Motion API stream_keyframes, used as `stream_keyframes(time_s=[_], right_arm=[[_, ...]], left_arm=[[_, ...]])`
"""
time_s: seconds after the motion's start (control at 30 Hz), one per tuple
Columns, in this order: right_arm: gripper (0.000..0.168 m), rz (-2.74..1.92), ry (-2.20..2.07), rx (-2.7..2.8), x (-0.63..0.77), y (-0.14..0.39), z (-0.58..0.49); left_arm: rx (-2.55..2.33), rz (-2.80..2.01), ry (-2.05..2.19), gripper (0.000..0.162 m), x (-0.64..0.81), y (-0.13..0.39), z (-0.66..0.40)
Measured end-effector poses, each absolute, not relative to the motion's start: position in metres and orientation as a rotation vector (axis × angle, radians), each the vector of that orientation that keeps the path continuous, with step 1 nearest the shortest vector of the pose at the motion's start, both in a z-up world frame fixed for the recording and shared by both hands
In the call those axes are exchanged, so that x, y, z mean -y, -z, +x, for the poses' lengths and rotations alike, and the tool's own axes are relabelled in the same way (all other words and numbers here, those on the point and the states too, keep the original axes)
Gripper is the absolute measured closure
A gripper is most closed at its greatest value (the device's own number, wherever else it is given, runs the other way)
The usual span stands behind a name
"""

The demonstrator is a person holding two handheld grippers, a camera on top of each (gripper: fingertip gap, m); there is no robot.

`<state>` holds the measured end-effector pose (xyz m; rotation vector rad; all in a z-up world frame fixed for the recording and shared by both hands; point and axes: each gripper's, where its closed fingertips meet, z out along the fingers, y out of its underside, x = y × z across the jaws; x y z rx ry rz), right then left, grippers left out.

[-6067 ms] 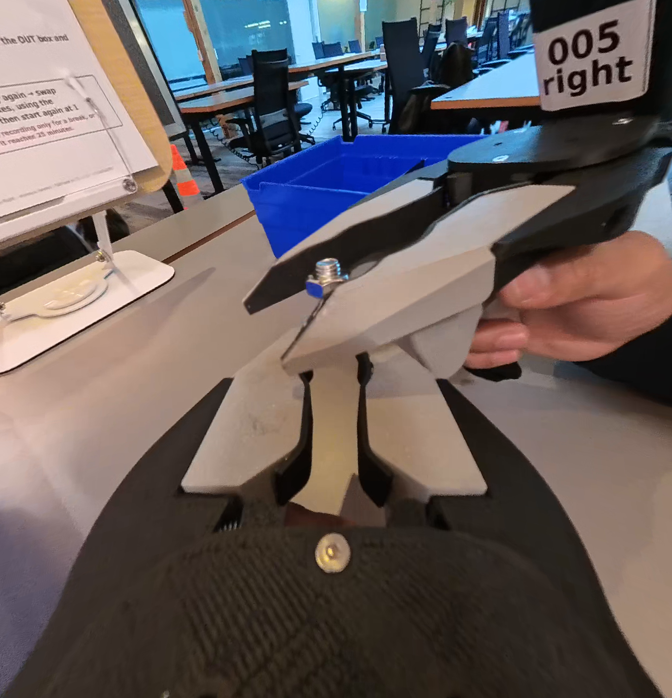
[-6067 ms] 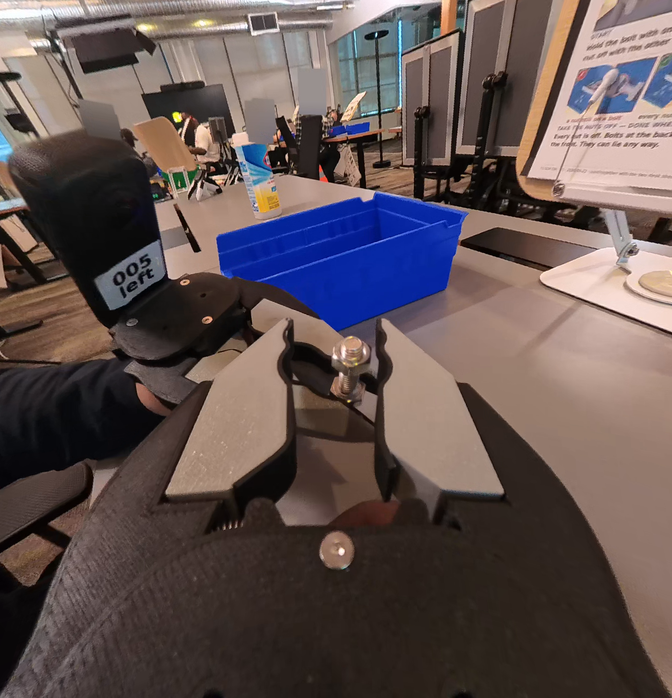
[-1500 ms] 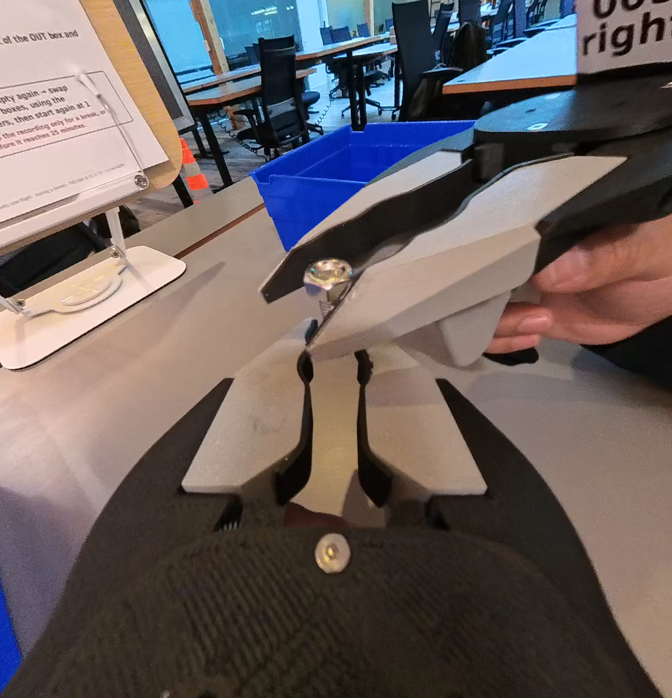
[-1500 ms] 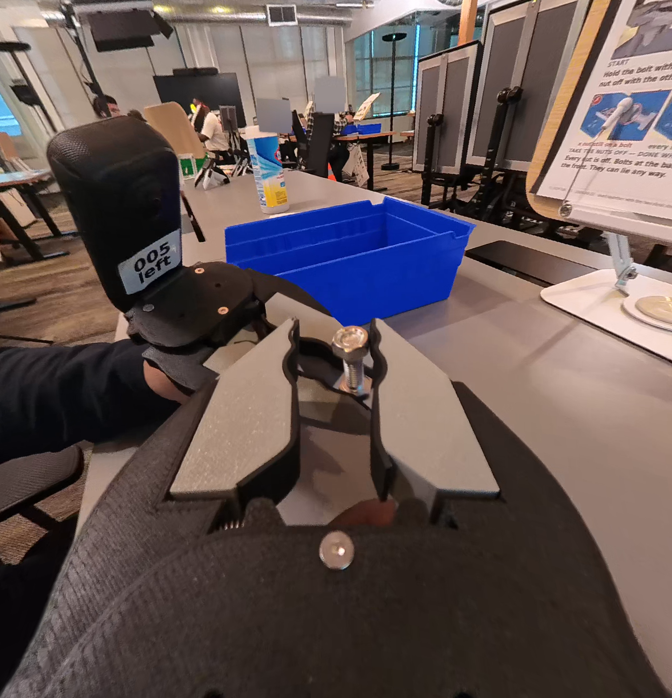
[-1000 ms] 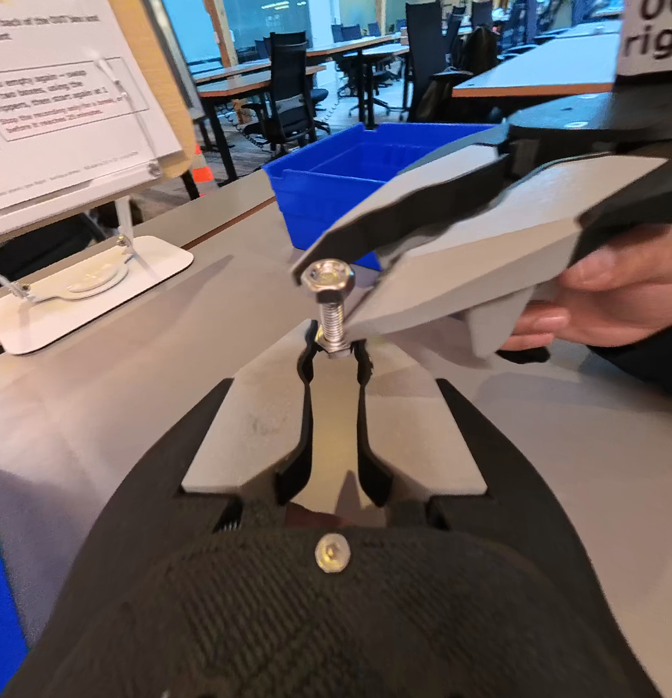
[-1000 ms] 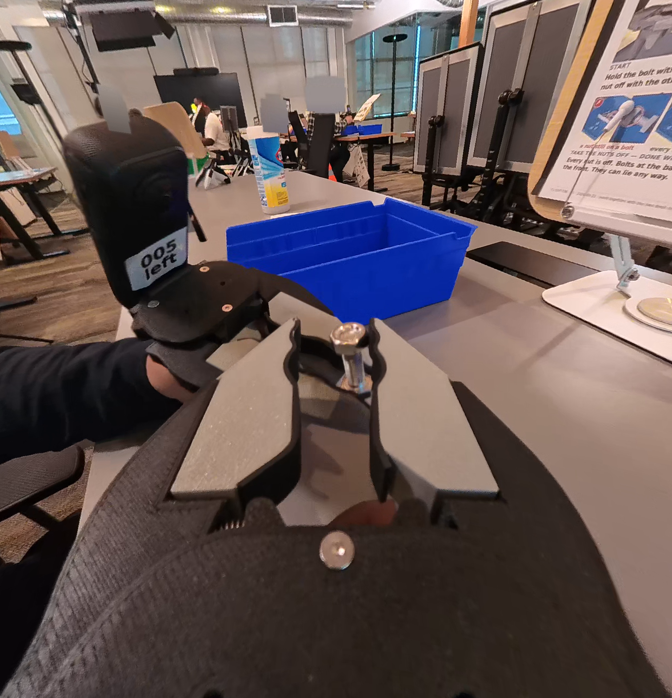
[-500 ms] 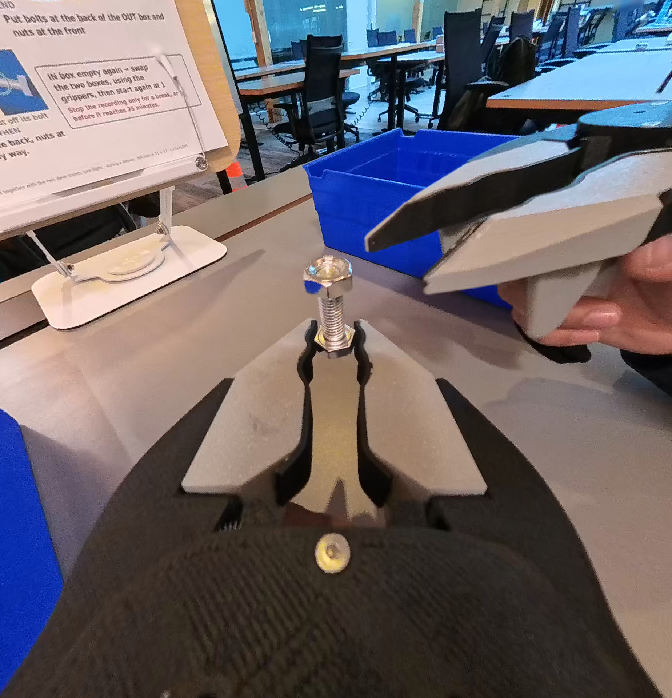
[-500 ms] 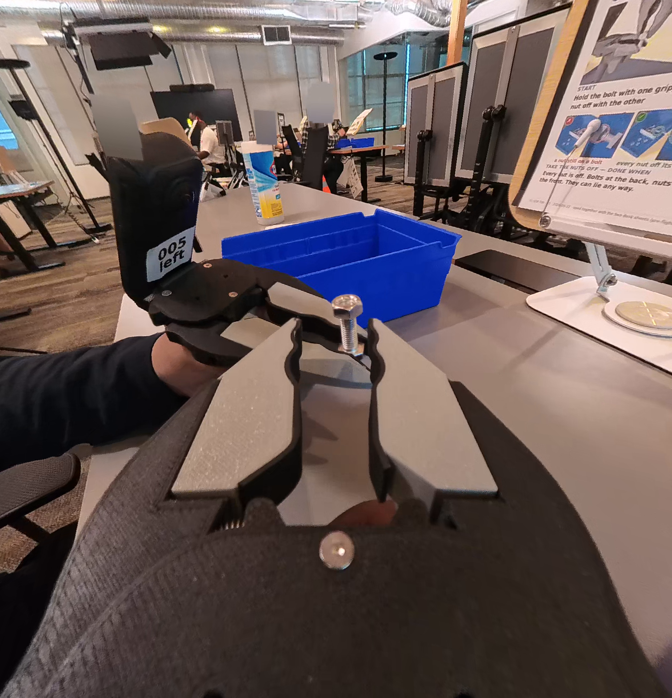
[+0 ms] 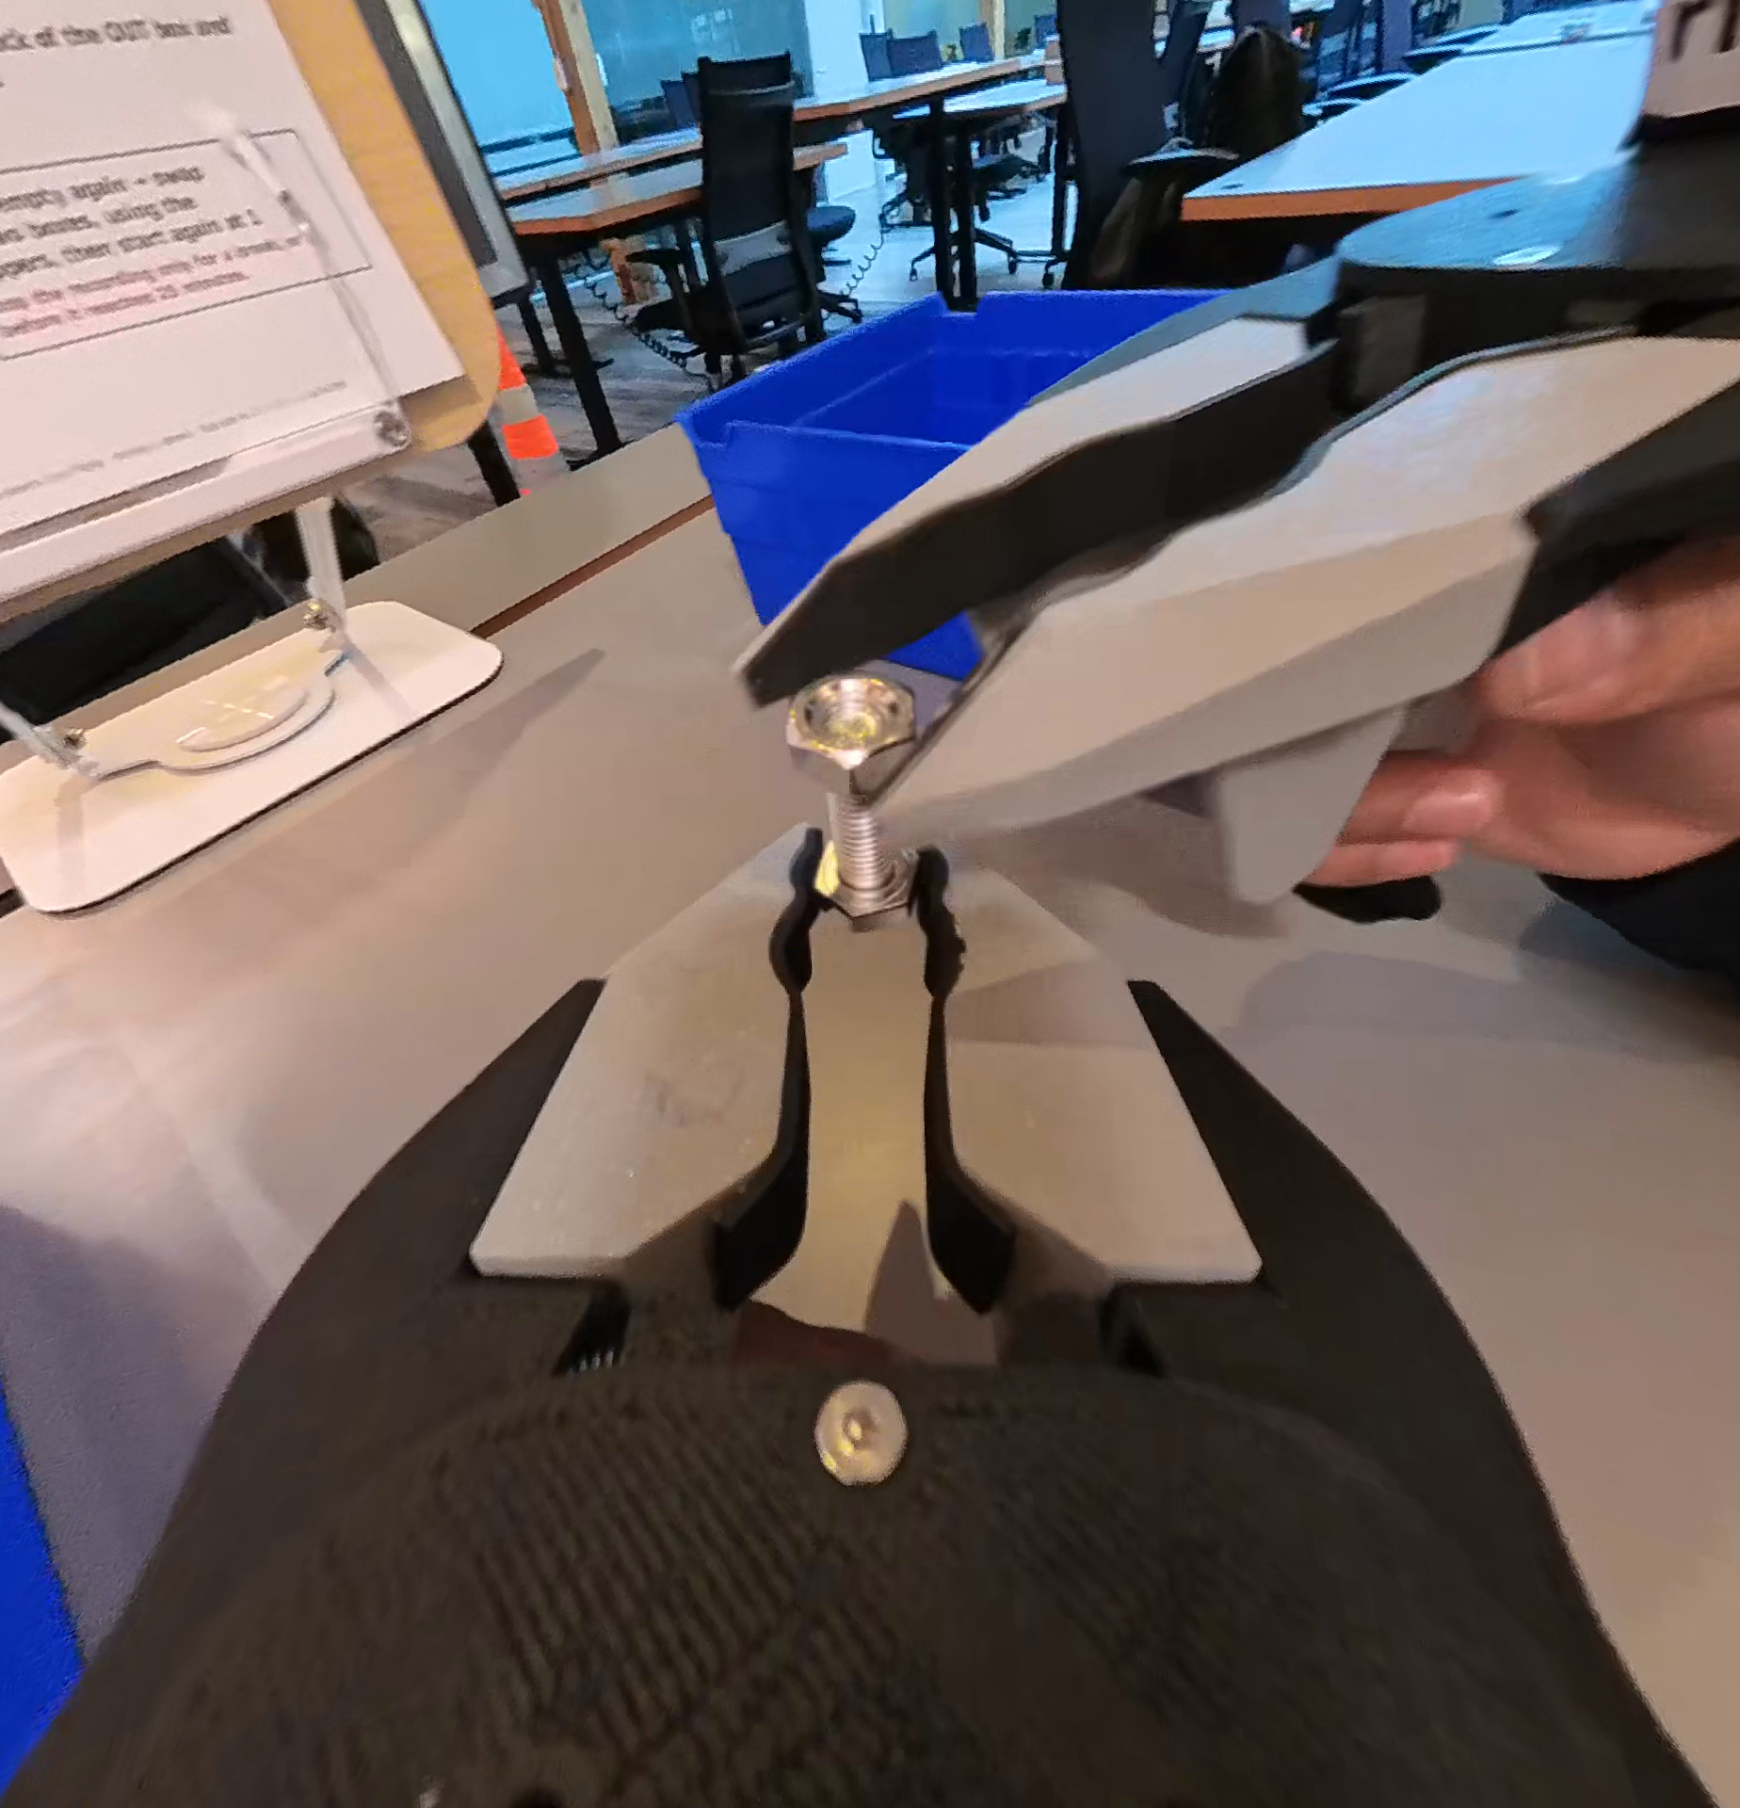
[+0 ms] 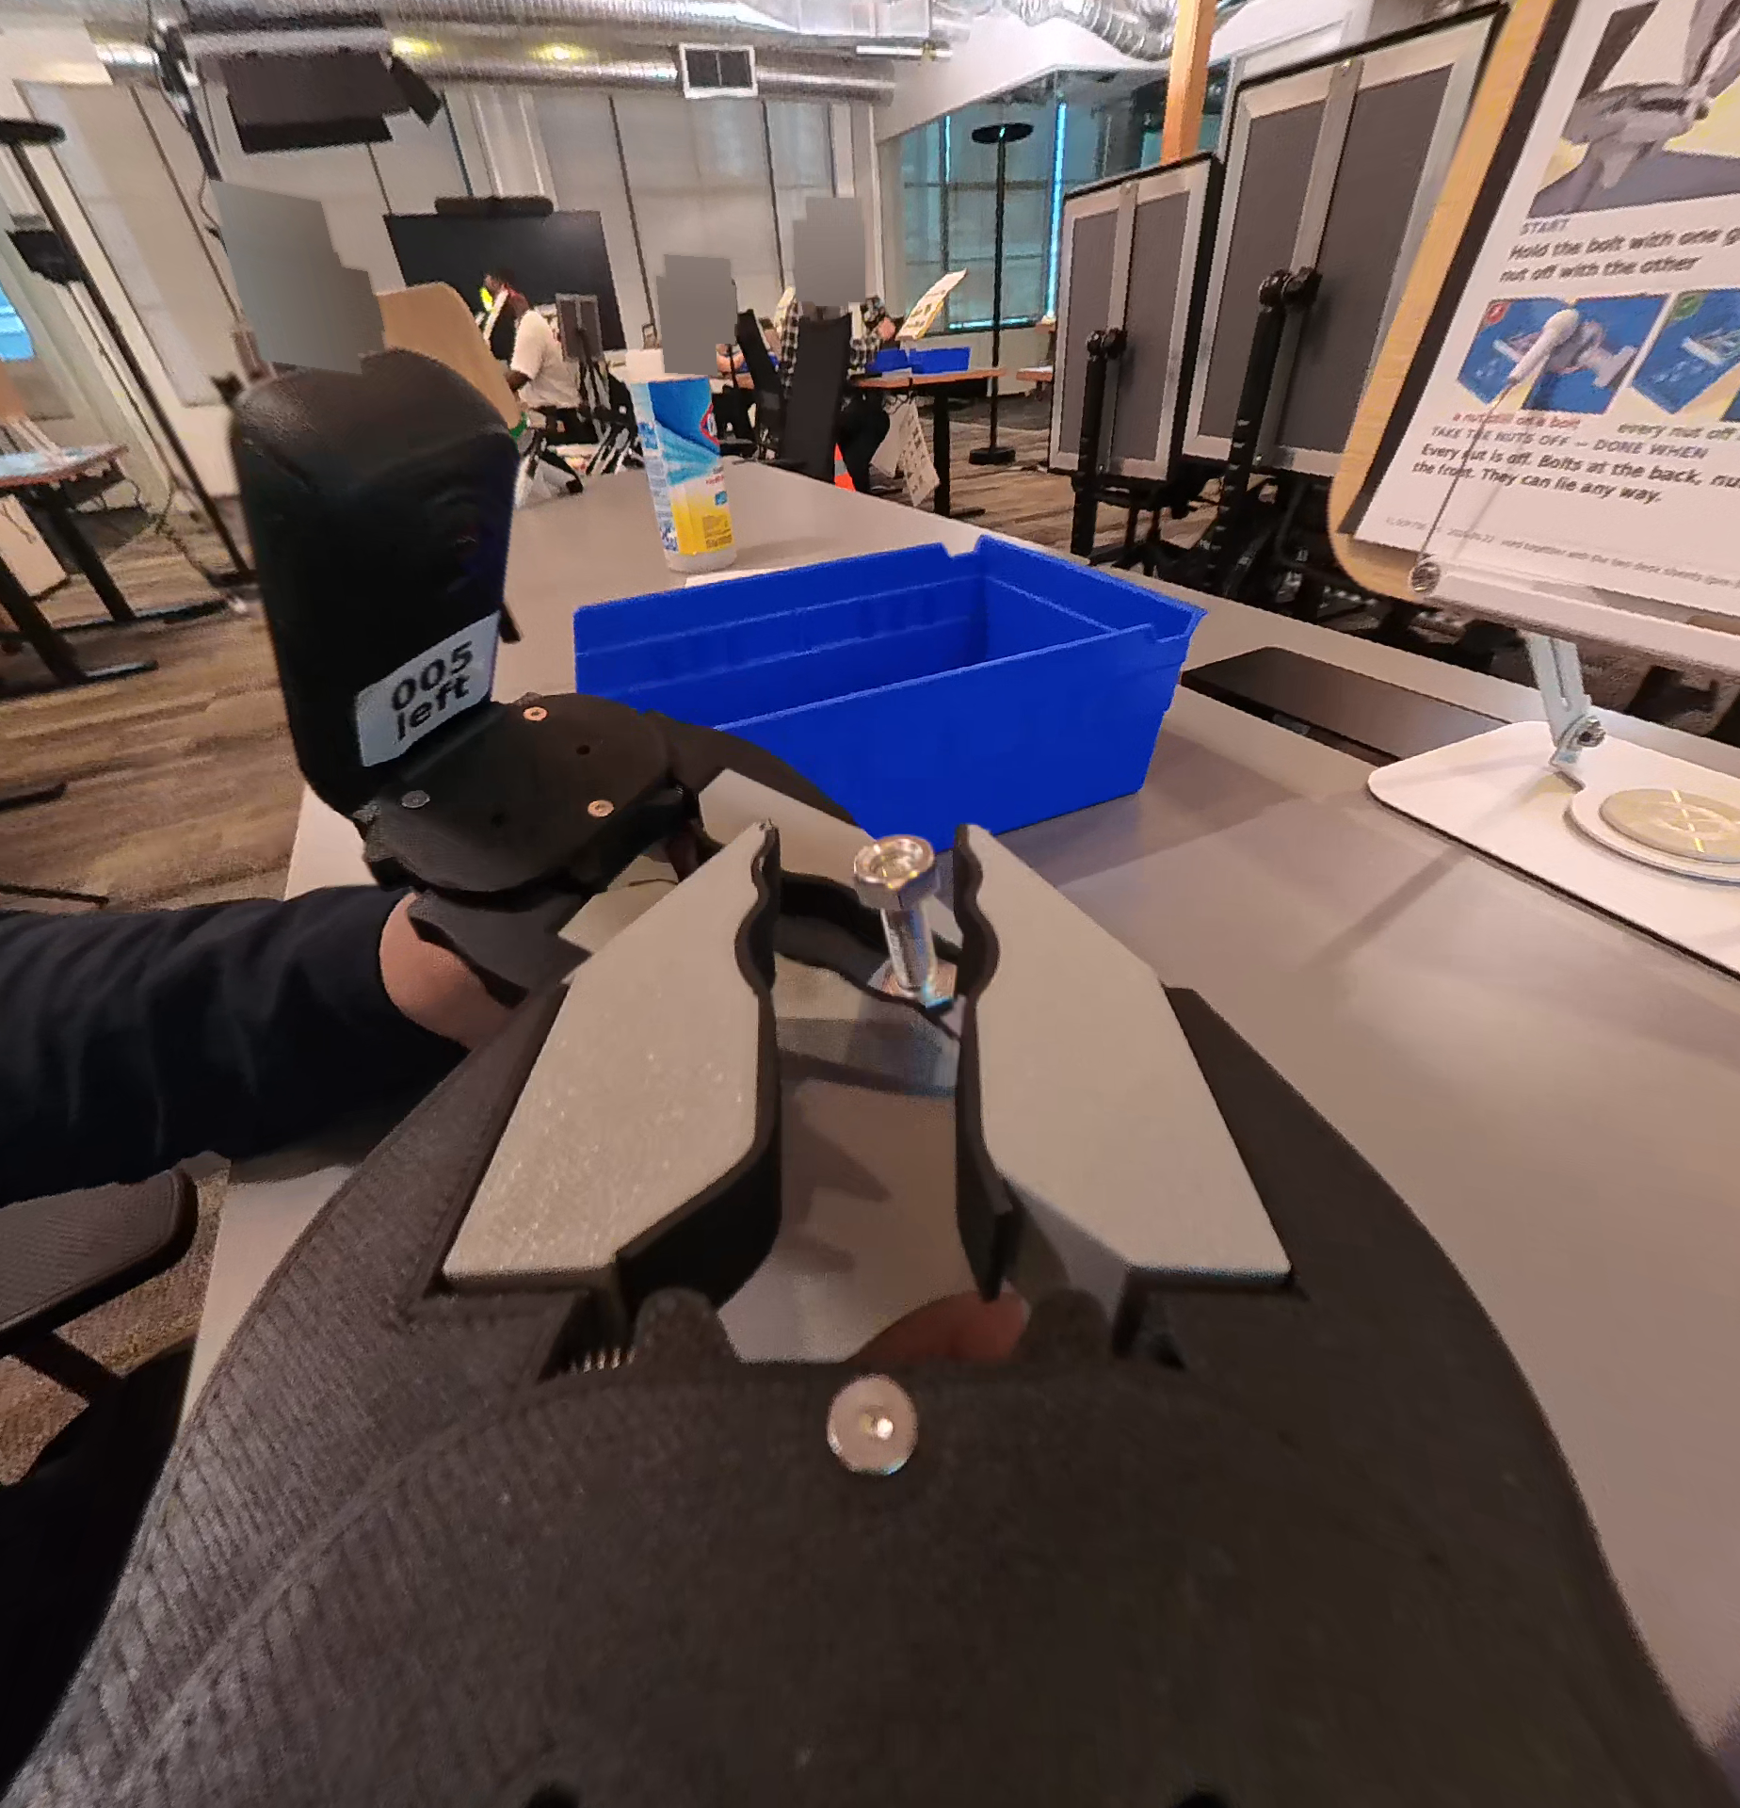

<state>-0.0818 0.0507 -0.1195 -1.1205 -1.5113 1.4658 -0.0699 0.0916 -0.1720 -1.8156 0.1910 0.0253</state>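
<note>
A steel bolt [image 9: 851,783] stands upright, hex head on top, with a nut [image 9: 874,895] at its lower end. My left gripper [image 9: 866,881] is shut on the nut and holds the bolt above the grey table [image 9: 357,978]. My right gripper [image 9: 817,739] comes in from the right, and its open jaws straddle the bolt head. In the right wrist view the bolt [image 10: 897,910] sits between the spread tips of my right gripper [image 10: 866,861], close to the right finger. The nut [image 10: 930,990] shows below. The left gripper body [image 10: 514,773] is at the left, its tips hidden.
A blue bin [image 10: 944,744] stands on the table behind the bolt and also shows in the left wrist view [image 9: 847,460]. An instruction sign on a white stand [image 9: 240,734] is at the left. A wipes canister [image 10: 685,479] stands far back. Another blue bin edge [image 9: 5,1565] is at the near left. The gap from one gripper's tips to the other's is roughly 6 cm.
The right gripper backed away from the bolt half a second ago and has now come back over the bolt head. The left gripper keeps its hold on the nut.
</note>
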Motion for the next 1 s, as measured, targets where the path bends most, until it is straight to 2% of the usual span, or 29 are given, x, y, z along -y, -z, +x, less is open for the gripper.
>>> stream_keyframes(time_s=[0.27, 0.63, 0.73, 0.8, 1.0], right_arm=[[0.137, -1.118, -1.437, 1.505, -0.055, 0.120, -0.080], [0.137, -1.109, -1.399, 1.540, -0.046, 0.127, -0.086], [0.141, -1.107, -1.395, 1.547, -0.045, 0.127, -0.086], [0.152, -1.101, -1.385, 1.550, -0.045, 0.128, -0.086], [0.153, -1.098, -1.382, 1.554, -0.048, 0.127, -0.085]], left_arm=[[-0.103, -1.820, -0.043, 0.145, -0.087, 0.170, -0.093], [-0.175, -1.835, -0.022, 0.145, -0.091, 0.174, -0.072], [-0.202, -1.830, -0.008, 0.145, -0.091, 0.174, -0.065], [-0.231, -1.810, 0.002, 0.145, -0.091, 0.171, -0.059], [-0.273, -1.810, 0.002, 0.145, -0.089, 0.170, -0.049]])
